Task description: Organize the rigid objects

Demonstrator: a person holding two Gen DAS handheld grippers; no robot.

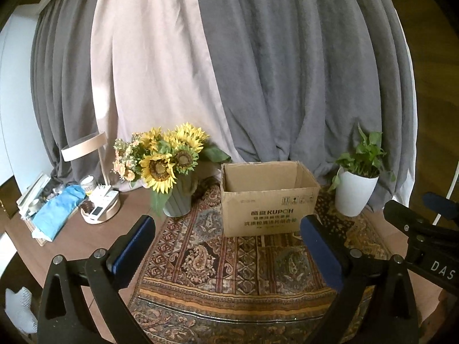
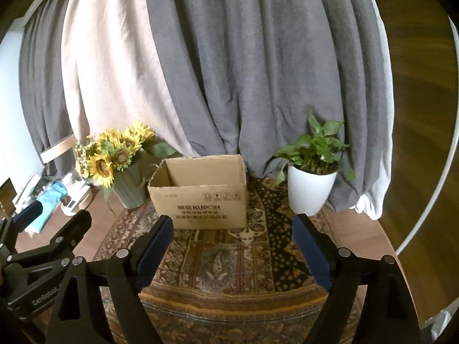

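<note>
Left wrist view looks across a patterned cloth (image 1: pixel 229 261) on the tabletop (image 1: pixel 77 238) toward an open cardboard box (image 1: pixel 268 197), which stands straight ahead of the left claw (image 1: pixel 226 252), a little right of its midline and well apart from its tips. Both of that claw's blue-padded fingers (image 1: pixel 132 246) are spread wide and hold nothing. In the right wrist view the right claw (image 2: pixel 232 246) is likewise wide open and empty, with the same box (image 2: pixel 200 192) ahead and slightly to its left. So the box sits between the two claws' lines, about equally near to each; its long side runs left to right across both views.

As far as its interior shows, the box looks empty, though its floor is hidden by the front wall. A sunflower vase (image 1: pixel 176 200) stands just left of it and a white plant pot (image 1: pixel 354 195) to its right. Loose rigid items lie far left in a round tray (image 1: pixel 100 210), beside a blue cloth (image 1: pixel 61 206); the left claw is clearly nearer to them, so a first pick there would likely be its job.
</note>
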